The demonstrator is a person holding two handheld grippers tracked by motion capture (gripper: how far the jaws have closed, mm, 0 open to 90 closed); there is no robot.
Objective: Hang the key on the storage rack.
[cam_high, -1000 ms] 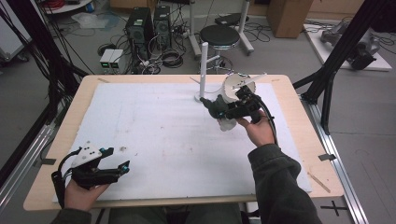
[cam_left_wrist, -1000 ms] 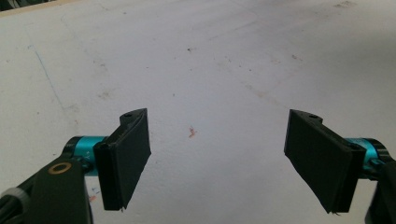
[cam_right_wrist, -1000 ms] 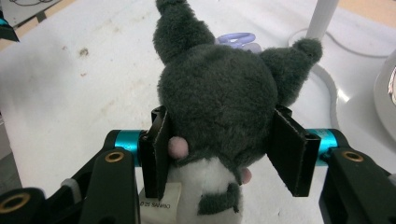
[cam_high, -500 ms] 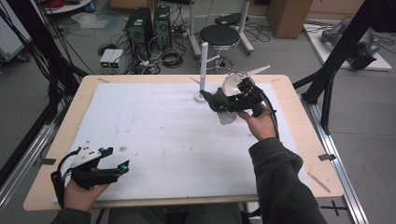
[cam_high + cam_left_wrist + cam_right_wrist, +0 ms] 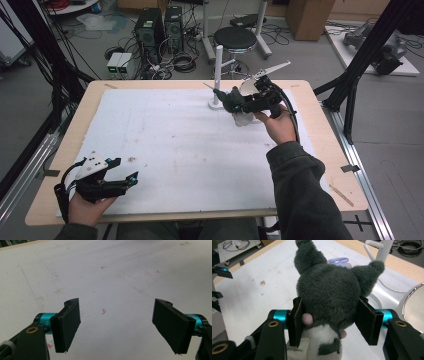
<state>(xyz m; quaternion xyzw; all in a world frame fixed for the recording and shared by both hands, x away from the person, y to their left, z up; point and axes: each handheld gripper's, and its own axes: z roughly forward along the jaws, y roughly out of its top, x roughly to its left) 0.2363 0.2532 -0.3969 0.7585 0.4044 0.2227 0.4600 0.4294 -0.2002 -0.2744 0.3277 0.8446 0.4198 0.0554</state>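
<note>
left gripper [image 5: 131, 179] held low at the near edge, jaws wide apart | right gripper [image 5: 223, 96] raised far side, jaws clamped

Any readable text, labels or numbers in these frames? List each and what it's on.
White tag under the plush toy, held by the right gripper: upside-down print, roughly "SANRIO '25", not fully legible.
Computer towers and small boxes on the floor: no markings legible.
Left gripper: no text.
</note>
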